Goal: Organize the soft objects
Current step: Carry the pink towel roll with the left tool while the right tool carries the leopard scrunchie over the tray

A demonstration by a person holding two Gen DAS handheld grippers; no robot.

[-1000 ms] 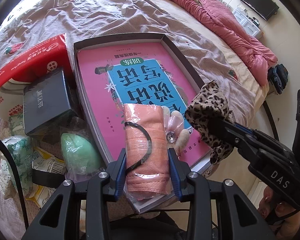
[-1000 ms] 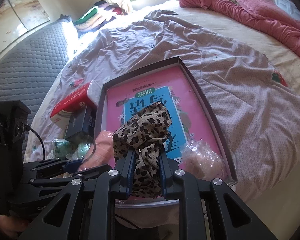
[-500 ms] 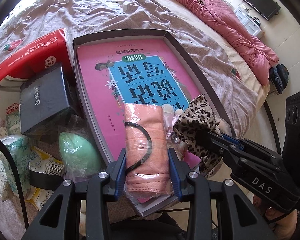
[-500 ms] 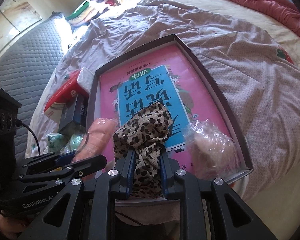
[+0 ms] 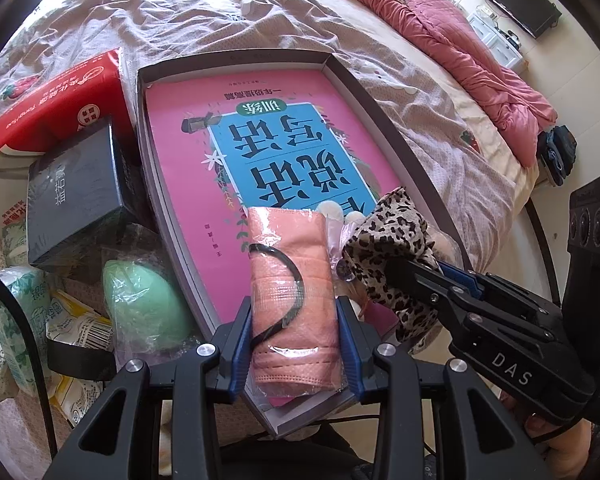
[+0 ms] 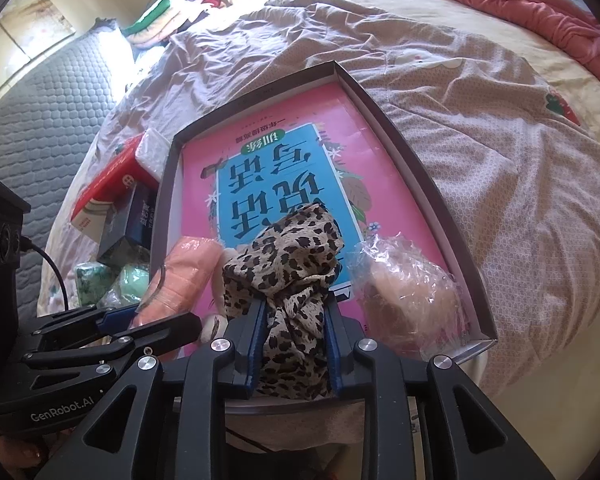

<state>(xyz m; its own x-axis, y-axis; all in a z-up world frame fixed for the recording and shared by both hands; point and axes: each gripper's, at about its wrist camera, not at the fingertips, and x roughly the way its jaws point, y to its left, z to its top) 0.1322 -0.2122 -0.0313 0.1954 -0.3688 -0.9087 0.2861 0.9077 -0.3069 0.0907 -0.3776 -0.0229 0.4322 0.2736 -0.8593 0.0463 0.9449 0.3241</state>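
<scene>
1. Left wrist view: the left gripper (image 5: 294, 332) pinches a plastic-wrapped pack of peach face masks (image 5: 290, 280) between its blue pads, over the near end of the shallow grey box (image 5: 384, 120). A pink and blue workbook (image 5: 268, 152) lies flat inside that box. Right of the box's near end, the right gripper (image 5: 384, 270) has a leopard-print fabric piece (image 5: 396, 236) in its jaws. Left of the box sit a black carton (image 5: 74, 196), a red tissue pack (image 5: 48, 100) and a green egg-shaped sponge (image 5: 144, 300)
2. Right wrist view: the right gripper (image 6: 294, 334) is opening its jaws with the leopard-print fabric piece (image 6: 292, 264) between the pads, which touch its sides, over the box's near edge. A crinkled clear bag of something beige (image 6: 408, 292) lies in the box's near right corner
</scene>
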